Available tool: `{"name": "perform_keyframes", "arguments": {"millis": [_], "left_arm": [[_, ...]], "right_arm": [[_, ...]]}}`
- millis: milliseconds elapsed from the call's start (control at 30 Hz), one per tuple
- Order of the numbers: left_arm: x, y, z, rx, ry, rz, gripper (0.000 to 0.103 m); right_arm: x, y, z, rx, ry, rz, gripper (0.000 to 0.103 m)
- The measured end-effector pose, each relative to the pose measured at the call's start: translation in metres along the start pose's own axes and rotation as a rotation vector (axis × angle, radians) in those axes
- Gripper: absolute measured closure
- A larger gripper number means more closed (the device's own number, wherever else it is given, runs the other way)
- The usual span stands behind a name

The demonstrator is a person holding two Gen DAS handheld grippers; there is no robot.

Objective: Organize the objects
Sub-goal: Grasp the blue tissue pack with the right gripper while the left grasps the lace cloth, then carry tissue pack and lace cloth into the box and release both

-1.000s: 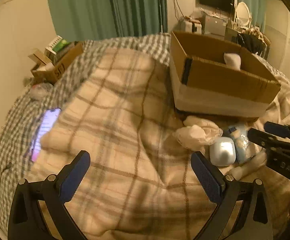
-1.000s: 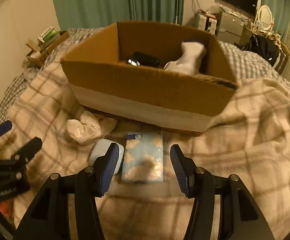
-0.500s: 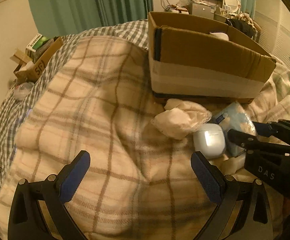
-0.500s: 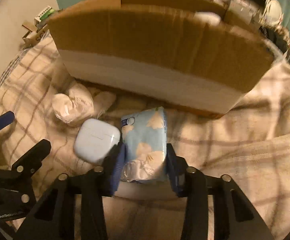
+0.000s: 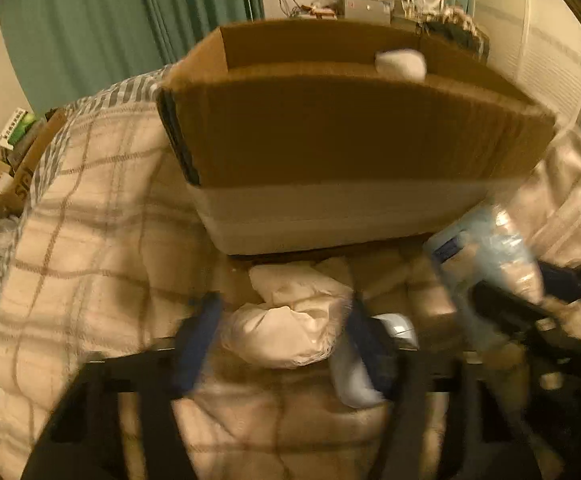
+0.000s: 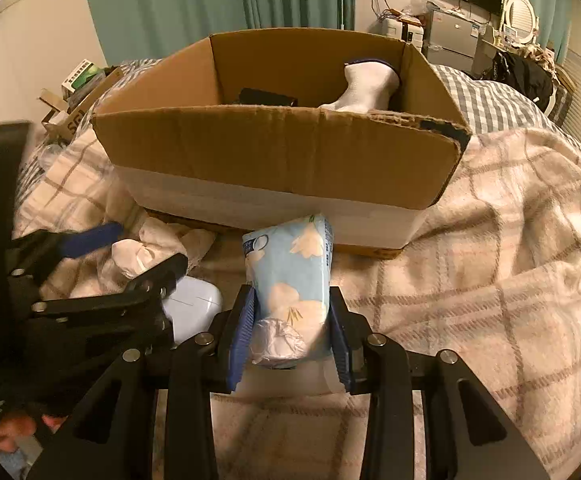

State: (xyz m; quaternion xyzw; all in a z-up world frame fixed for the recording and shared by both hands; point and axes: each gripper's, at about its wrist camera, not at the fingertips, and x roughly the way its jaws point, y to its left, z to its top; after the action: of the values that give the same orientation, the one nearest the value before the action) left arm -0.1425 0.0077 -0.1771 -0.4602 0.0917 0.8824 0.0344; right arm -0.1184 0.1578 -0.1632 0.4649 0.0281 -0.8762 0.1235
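Observation:
An open cardboard box [image 6: 274, 160] [image 5: 350, 132] stands on the plaid blanket; a white sock [image 6: 366, 84] and a black item [image 6: 266, 98] lie inside. My right gripper [image 6: 290, 324] is shut on a light blue tissue pack [image 6: 290, 280] and holds it tilted up just off the blanket before the box; the pack also shows in the left wrist view [image 5: 486, 256]. My left gripper [image 5: 286, 336] has its blue pads on either side of a crumpled white cloth [image 5: 290, 328] [image 6: 142, 252], closing on it; the view is blurred. A white earbud case [image 6: 190, 308] [image 5: 354, 376] lies between the grippers.
The plaid blanket [image 6: 510, 260] covers the bed. A smaller cardboard box with a green packet [image 5: 14, 148] sits off the left side. Green curtains [image 6: 194, 4] hang behind; a desk with electronics [image 6: 450, 36] stands at the back right.
My right gripper closed on the tissue pack and lifted it off the blanket. My left gripper moved right to the crumpled cloth and narrowed around it.

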Motion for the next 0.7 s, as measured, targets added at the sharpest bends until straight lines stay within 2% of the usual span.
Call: {"name": "perform_keyframes", "arguments": {"millis": [33,67,133,233,300,433,500,600,700], "left_arm": [[0.004,0.002,-0.003,0.002,0.020,0.004,0.075],[0.006,0.005,-0.006,-0.012,0.036,-0.019,0.083],[-0.001,0.009,-0.012,-0.033,0.035,-0.050,0.087],[-0.024,0.013,-0.022,-0.023,0.014,-0.042,0.089],[-0.041,0.020,-0.028,-0.053,0.003,-0.054,0.089],[-0.083,0.029,-0.035,-0.080,-0.031,-0.054,0.089],[-0.104,0.028,-0.036,-0.076,-0.051,-0.056,0.089],[-0.138,0.024,-0.031,-0.051,-0.104,-0.038,0.089],[-0.167,0.028,-0.014,-0.033,-0.171,-0.050,0.089]], "right_arm": [[0.002,-0.003,-0.002,0.003,0.007,0.006,0.068],[0.003,-0.004,-0.002,0.005,0.013,0.009,0.068],[0.002,-0.006,-0.004,0.014,0.017,0.016,0.068],[-0.010,-0.010,-0.008,0.023,-0.001,0.005,0.068],[-0.023,-0.007,-0.008,0.004,-0.024,-0.007,0.068],[-0.064,-0.001,-0.006,-0.058,-0.072,-0.080,0.068],[-0.084,0.001,-0.007,-0.066,-0.097,-0.088,0.068],[-0.119,0.005,-0.002,-0.068,-0.140,-0.087,0.068],[-0.156,0.007,0.009,-0.055,-0.205,-0.068,0.068]]}}
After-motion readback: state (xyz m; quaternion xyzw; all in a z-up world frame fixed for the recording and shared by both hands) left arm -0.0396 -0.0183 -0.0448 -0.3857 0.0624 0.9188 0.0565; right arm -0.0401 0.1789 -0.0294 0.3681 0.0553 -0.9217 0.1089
